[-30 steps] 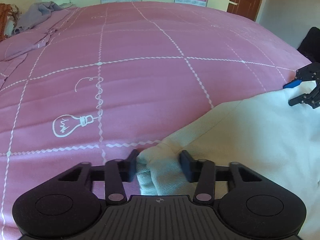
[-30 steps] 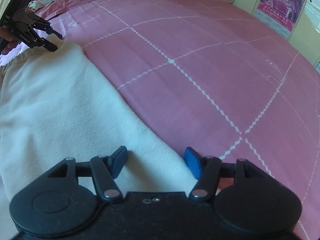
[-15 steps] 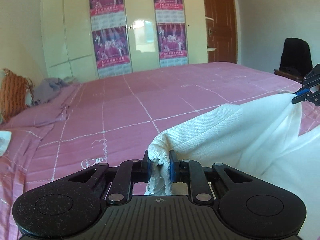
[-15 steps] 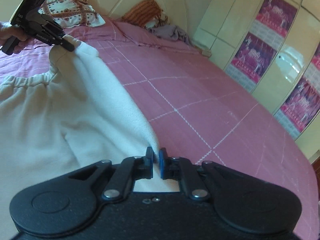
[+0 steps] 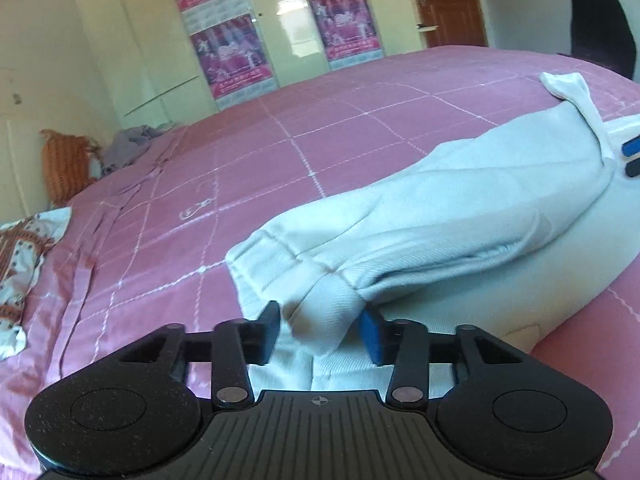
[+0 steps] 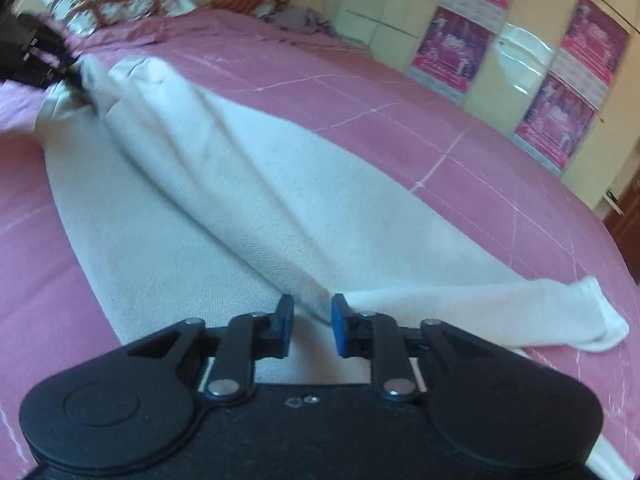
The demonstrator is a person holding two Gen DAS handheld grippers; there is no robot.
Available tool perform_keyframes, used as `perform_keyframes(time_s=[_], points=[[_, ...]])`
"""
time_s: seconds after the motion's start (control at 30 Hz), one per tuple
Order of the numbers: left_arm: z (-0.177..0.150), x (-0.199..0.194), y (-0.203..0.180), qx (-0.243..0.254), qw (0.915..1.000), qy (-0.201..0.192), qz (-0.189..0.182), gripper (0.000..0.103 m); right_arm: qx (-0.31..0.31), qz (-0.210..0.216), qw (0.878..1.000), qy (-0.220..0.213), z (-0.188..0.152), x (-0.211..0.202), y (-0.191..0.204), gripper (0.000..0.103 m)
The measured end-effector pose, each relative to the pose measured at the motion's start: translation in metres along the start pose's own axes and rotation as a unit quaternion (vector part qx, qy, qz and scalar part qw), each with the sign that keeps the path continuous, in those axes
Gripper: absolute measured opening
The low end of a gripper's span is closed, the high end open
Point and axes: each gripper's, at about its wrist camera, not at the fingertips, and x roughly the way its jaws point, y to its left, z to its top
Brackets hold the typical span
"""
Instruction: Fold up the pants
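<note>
Across the pink bedspread (image 5: 320,152) the white pants (image 5: 460,216) are lying lengthwise, one leg carried over the other so the two legs are stacking into a long narrow strip. That is why both grippers are sitting at opposite ends of the same edge: each was carrying one end of the upper leg so it would land straight.

At the waistband end, the left gripper (image 5: 320,332) is letting go; its jaws have just been opening, and the bunched cloth is sitting loosely between them rather than being pinched. At the cuff end, the right gripper (image 6: 308,326) is doing the same, its jaws having just parted, with the fold's edge lying between the blue pads (image 6: 339,330) but apparently no longer squeezed.

The cuff (image 6: 592,312) is flopping sideways past the lower leg, so the layers are not lining up there. By my reading, the lengthwise fold is being finished, and the crosswise folds are still waiting.
</note>
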Motion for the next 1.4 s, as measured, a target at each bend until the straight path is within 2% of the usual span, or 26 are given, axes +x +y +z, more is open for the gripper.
perform_keyframes(time_s=[0.07,0.1,0.13,0.17,0.2,0.3,0.33,0.4,0.5,0.53,0.57,0.67,0.73,0.77,0.8,0.87,0.9,0.97,1.07,1.13,1.17,1.23,1.27,1.3,1.33,1.4], points=[[-0.004,-0.022,0.01,-0.046,0.9989,-0.006,0.009,0.059,0.067,0.011,0.998,-0.015,-0.001,-0.021,-0.012,0.038],[-0.008,-0.033,0.017,-0.092,0.9957,-0.01,0.005,0.06,0.093,0.012,0.995,-0.022,-0.002,-0.03,-0.019,0.044],[-0.01,-0.041,0.025,-0.144,0.9893,-0.016,-0.012,0.06,0.123,0.012,0.992,-0.026,-0.003,-0.037,-0.027,0.055],[-0.012,-0.047,0.034,-0.201,0.9789,-0.019,-0.032,0.06,0.156,0.014,0.987,-0.026,-0.001,-0.04,-0.035,0.059],[-0.014,-0.048,0.041,-0.261,0.9634,-0.016,-0.057,0.06,0.191,0.02,0.981,-0.022,0.0,-0.04,-0.044,0.06],[-0.028,-0.039,0.051,-0.405,0.9032,0.011,-0.142,0.06,0.297,0.034,0.954,-0.001,0.003,-0.028,-0.069,0.061],[-0.029,-0.032,0.05,-0.427,0.8908,0.022,-0.154,0.06,0.33,0.036,0.943,0.009,0.002,-0.02,-0.076,0.061],[-0.031,-0.021,0.049,-0.456,0.8747,0.041,-0.158,0.06,0.384,0.034,0.922,0.032,0.002,-0.005,-0.093,0.061],[-0.039,-0.005,0.054,-0.514,0.8375,0.04,-0.182,0.06,0.445,0.025,0.893,0.063,-0.001,0.016,-0.111,0.066],[-0.041,0.003,0.052,-0.529,0.8269,0.041,-0.186,0.06,0.455,0.014,0.888,0.072,-0.002,0.023,-0.113,0.075],[-0.042,0.008,0.051,-0.537,0.8224,0.046,-0.182,0.06,0.462,0.007,0.883,0.078,-0.003,0.028,-0.118,0.083],[-0.04,0.024,0.047,-0.55,0.8155,0.068,-0.166,0.059,0.471,-0.004,0.876,0.107,-0.005,0.047,-0.127,0.082],[-0.04,0.041,0.049,-0.556,0.8136,0.073,-0.154,0.031,0.461,-0.014,0.879,0.123,-0.002,0.056,-0.132,0.075],[-0.041,0.046,0.05,-0.561,0.8089,0.075,-0.16,0.023,0.453,-0.022,0.881,0.132,-0.002,0.06,-0.132,0.07],[-0.041,0.053,0.053,-0.564,0.8062,0.071,-0.163,0.022,0.445,-0.025,0.885,0.139,0.0,0.062,-0.134,0.064],[-0.032,0.056,0.057,-0.551,0.8155,0.061,-0.166,0.02,0.432,-0.031,0.891,0.137,-0.001,0.062,-0.138,0.017],[-0.025,0.055,0.061,-0.547,0.818,0.048,-0.173,0.02,0.439,-0.025,0.889,0.126,-0.004,0.056,-0.142,0.014],[-0.009,0.046,0.07,-0.527,0.8292,0.025,-0.184,0.02,0.459,-0.003,0.886,0.071,-0.009,0.03,-0.149,0.013],[-0.001,0.027,0.085,-0.491,0.8478,0.015,-0.199,0.02,0.45,0.018,0.893,-0.01,-0.022,-0.022,-0.135,0.014],[-0.01,0.025,0.089,-0.464,0.8648,0.042,-0.187,0.02,0.45,0.033,0.891,-0.044,-0.039,-0.046,-0.118,0.014],[-0.017,0.03,0.086,-0.456,0.8693,0.063,-0.179,0.02,0.449,0.039,0.891,-0.05,-0.051,-0.053,-0.104,0.014],[-0.037,0.046,0.079,-0.445,0.8729,0.113,-0.164,0.019,0.434,0.032,0.9,-0.022,-0.07,-0.044,-0.078,0.014],[-0.042,0.047,0.077,-0.45,0.8702,0.111,-0.166,0.019,0.44,0.03,0.897,0.003,-0.081,-0.032,-0.069,0.014],[-0.045,0.046,0.078,-0.465,0.8633,0.104,-0.165,0.019,0.456,0.032,0.89,0.008,-0.091,-0.027,-0.062,0.014],[-0.043,0.044,0.079,-0.47,0.8617,0.099,-0.162,0.019,0.467,0.03,0.884,-0.005,-0.095,-0.028,-0.061,0.014],[-0.032,0.033,0.079,-0.456,0.8732,0.077,-0.154,0.019,0.482,0.032,0.876,-0.008,-0.092,-0.033,-0.068,0.014]])
